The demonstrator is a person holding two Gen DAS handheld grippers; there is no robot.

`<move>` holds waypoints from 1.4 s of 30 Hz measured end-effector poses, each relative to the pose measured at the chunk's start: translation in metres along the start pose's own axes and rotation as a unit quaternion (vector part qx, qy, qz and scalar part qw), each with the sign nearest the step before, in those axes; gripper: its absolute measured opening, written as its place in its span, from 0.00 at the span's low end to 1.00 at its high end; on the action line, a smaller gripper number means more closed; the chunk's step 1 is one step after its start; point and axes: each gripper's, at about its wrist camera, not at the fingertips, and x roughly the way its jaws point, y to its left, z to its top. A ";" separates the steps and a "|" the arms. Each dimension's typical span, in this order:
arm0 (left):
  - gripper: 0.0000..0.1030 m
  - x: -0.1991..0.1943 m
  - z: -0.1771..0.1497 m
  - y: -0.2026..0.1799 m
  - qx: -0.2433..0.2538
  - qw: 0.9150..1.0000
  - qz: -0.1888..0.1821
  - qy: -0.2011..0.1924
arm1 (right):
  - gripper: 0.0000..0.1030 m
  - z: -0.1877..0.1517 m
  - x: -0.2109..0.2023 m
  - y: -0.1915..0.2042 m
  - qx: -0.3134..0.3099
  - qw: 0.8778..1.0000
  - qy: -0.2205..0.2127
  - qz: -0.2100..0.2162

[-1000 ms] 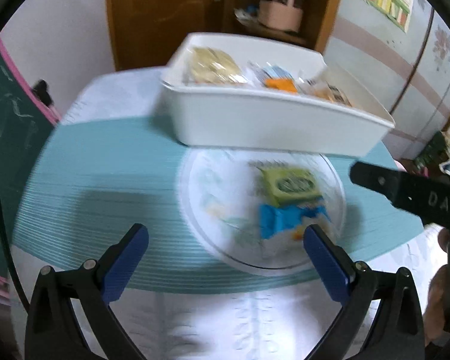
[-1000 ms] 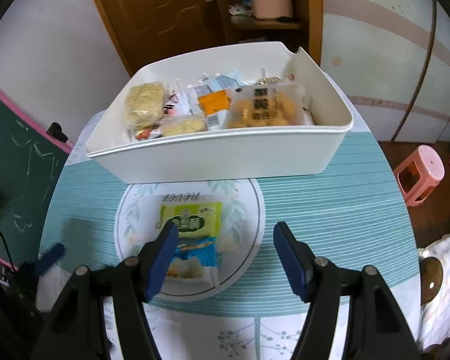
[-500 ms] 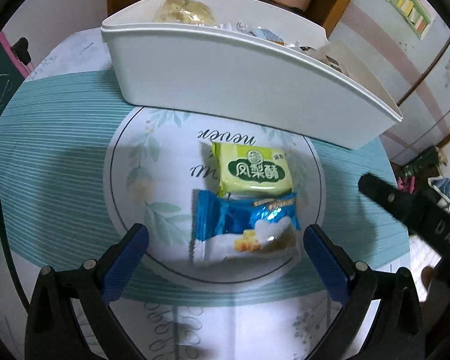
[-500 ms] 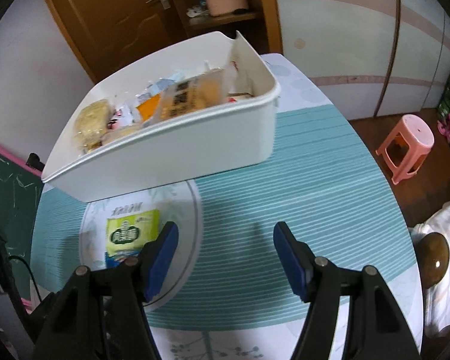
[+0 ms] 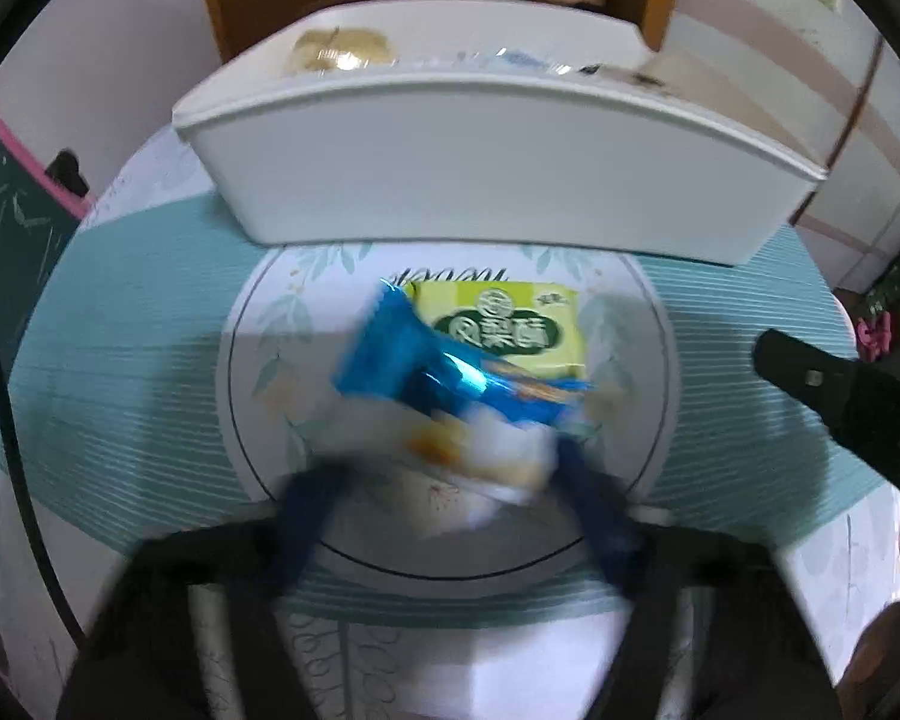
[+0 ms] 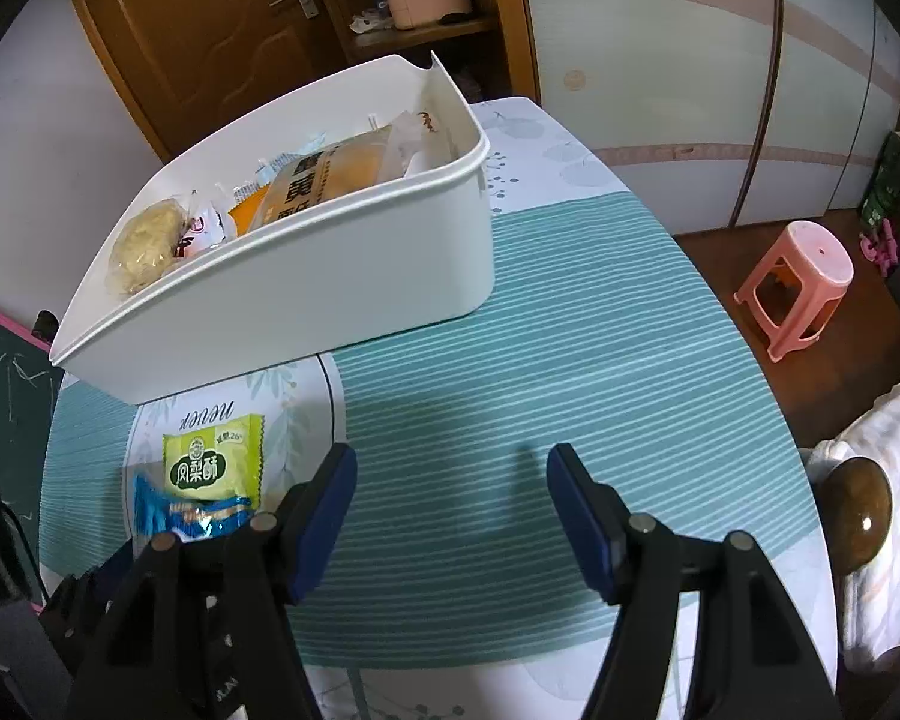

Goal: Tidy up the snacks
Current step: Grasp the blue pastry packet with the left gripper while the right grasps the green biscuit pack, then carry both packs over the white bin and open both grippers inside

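A blue snack packet (image 5: 444,396) lies on the round white placemat (image 5: 270,372), its far end tilted up; it also shows in the right wrist view (image 6: 192,513). My left gripper (image 5: 450,474) is blurred, its fingers closed in on the packet's near end. A green snack packet (image 5: 504,327) lies just behind it on the mat, also seen in the right wrist view (image 6: 213,465). A white bin (image 5: 480,180) with several snacks stands behind the mat. My right gripper (image 6: 450,504) is open and empty over the striped cloth, right of the mat.
The round table has a teal striped cloth (image 6: 540,360). A pink stool (image 6: 801,285) stands on the floor to the right. A wooden door (image 6: 198,30) and shelf are behind the table. A chalkboard (image 5: 6,240) is at the left.
My left gripper's fingers have closed in from wide open onto the blue packet, whose far end has tipped up. My right gripper has swung right, away from the mat.
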 end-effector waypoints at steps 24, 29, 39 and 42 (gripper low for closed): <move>0.16 -0.023 -0.001 0.123 -0.116 0.993 -0.019 -0.017 | 0.92 0.004 0.030 0.112 -0.097 0.992 0.026 0.073; 0.16 -0.016 -0.001 0.141 -0.121 0.992 -0.024 -0.016 | 0.92 -0.002 0.049 0.128 -0.107 0.993 0.039 0.031; 0.16 -0.018 0.000 0.150 -0.131 0.991 -0.025 -0.021 | 0.69 -0.016 0.050 0.143 -0.138 0.990 0.014 -0.038; 0.16 -0.020 0.000 0.150 -0.134 0.990 -0.025 -0.023 | 0.52 -0.017 0.045 0.141 -0.137 0.990 0.013 -0.037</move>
